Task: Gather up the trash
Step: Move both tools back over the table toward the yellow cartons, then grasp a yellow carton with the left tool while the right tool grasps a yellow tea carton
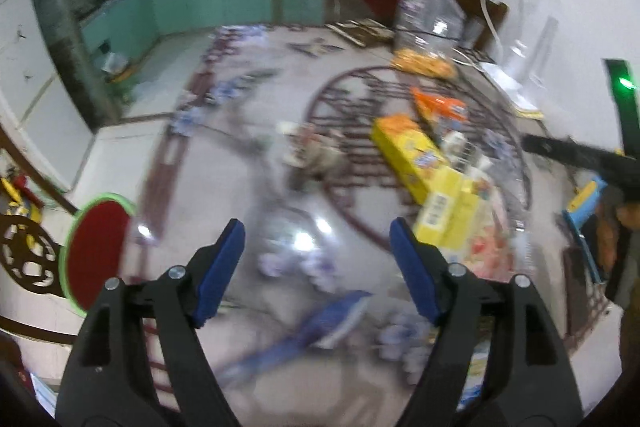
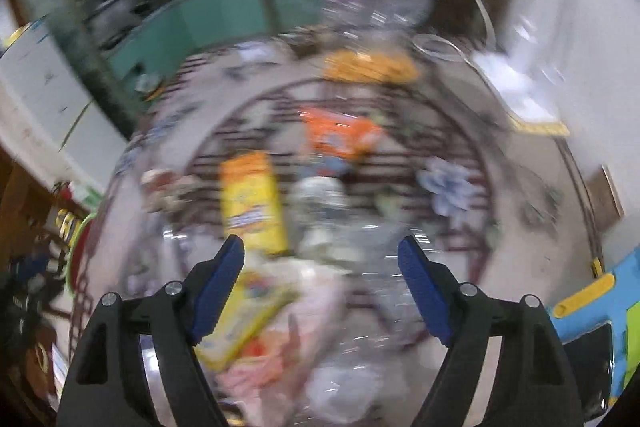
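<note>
Both grippers, left gripper (image 1: pixel 318 241) and right gripper (image 2: pixel 322 257), gape empty, approaching litter; next, close on the yellow box (image 1: pixel 416 155)

A: The long box (image 1: pixel 416 159) is bright yellow with a blue logo patch and a black barcode on a white panel.
B: And the packet (image 1: pixel 440 107) beyond it is orange. The tabletop (image 1: pixel 224 163) looks pale grey with a dark red ring of bars and blue-white flower motifs.
A: The round disc (image 1: pixel 98 251) at left is deep red, rimmed in light green.
B: The back wall (image 1: pixel 208 3) is mint green.
</note>
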A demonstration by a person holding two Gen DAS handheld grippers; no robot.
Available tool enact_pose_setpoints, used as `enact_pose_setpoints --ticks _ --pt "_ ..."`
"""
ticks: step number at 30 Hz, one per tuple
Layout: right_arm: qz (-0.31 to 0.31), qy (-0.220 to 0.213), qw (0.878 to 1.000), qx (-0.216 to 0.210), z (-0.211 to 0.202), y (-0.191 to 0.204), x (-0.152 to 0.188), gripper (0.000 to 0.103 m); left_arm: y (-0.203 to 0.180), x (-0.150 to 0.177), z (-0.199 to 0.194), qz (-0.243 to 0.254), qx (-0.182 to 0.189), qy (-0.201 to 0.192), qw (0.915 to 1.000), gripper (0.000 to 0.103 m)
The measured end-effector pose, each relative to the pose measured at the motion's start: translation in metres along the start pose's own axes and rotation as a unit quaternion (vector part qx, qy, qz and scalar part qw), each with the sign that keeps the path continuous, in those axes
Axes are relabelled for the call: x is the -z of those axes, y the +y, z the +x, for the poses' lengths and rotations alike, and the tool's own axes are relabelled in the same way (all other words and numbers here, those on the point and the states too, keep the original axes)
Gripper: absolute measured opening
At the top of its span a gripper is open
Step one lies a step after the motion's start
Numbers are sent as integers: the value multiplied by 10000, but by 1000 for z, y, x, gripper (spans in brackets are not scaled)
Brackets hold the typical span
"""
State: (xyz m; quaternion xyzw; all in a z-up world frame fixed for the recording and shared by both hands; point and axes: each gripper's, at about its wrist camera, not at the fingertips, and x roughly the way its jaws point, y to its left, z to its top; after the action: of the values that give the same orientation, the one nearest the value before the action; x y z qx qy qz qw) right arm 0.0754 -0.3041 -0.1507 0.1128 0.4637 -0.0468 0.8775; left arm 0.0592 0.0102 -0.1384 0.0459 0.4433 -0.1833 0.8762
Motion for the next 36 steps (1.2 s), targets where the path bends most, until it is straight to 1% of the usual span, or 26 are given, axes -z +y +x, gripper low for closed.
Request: enact_pose_setpoints --ticks 2,3,7,8,10,13,14,15,17,18,20,22,24,26,28,30,31,33,36 --pt "92 56 9997 -218 8 -8 -14 77 -17 1 10 45 147 148 9998 73" --pt "37 97 9996 -280 12 -3 -21 77 -27 2 16 102 195 242 9995 73" --pt "-499 425 9966 -497 47 41 -44 77 -55 -3 25 290 223 327 9988 73" --pt "-697 608 9941 -570 64 57 -48 77 -56 -4 27 316 217 329 9987 73" --pt "-1038 906 9890 -539 93 81 -48 77 -63 -6 29 407 156 343 9985 73" --pt "-1468 1255 9809 -231 137 99 -44 77 -63 -5 34 461 49 433 9980 75" --pt "-1571 1343 9782 -209 145 103 -40 76 -62 -5 37 456 34 474 9978 75" --pt "-1657 1431 9756 -154 153 105 -37 75 -61 -3 39 433 29 520 9977 76" --pt "-1811 1582 9706 -55 166 105 -30 62 -58 -1 47 330 81 677 9971 76" --pt "-1893 1591 9689 -82 168 106 -27 57 -59 -1 51 308 115 727 9968 76" --pt "-1870 1554 9695 -306 165 103 -27 57 -62 -1 60 330 224 815 9959 76" --pt "-1690 1422 9731 -660 155 96 -32 57 -70 -2 71 490 358 857 9945 76" --pt "-1401 1098 9790 -991 134 82 -47 57 -78 -3 82 684 460 913 9924 76" --pt "-1149 746 9838 -1152 112 67 -61 57 -87 -5 99 920 633 1003 9887 76" --pt "-903 382 9878 -1210 89 49 -74 57 -96 -6 115 1188 812 1103 9834 76" --pt "-706 161 9897 -1234 73 37 -82 57 -103 -5 128 1435 933 1183 9781 76" --pt "-591 84 9904 -1248 68 28 -84 57 -106 -4 137 1566 960 1246 9750 77" --pt "-408 5 9913 -1248 60 16 -83 57 -107 -4 152 1639 994 1403 9714 77" --pt "-205 -30 9929 -1170 57 1 -78 57 -104 -4 169 1612 945 1553 9700 77"
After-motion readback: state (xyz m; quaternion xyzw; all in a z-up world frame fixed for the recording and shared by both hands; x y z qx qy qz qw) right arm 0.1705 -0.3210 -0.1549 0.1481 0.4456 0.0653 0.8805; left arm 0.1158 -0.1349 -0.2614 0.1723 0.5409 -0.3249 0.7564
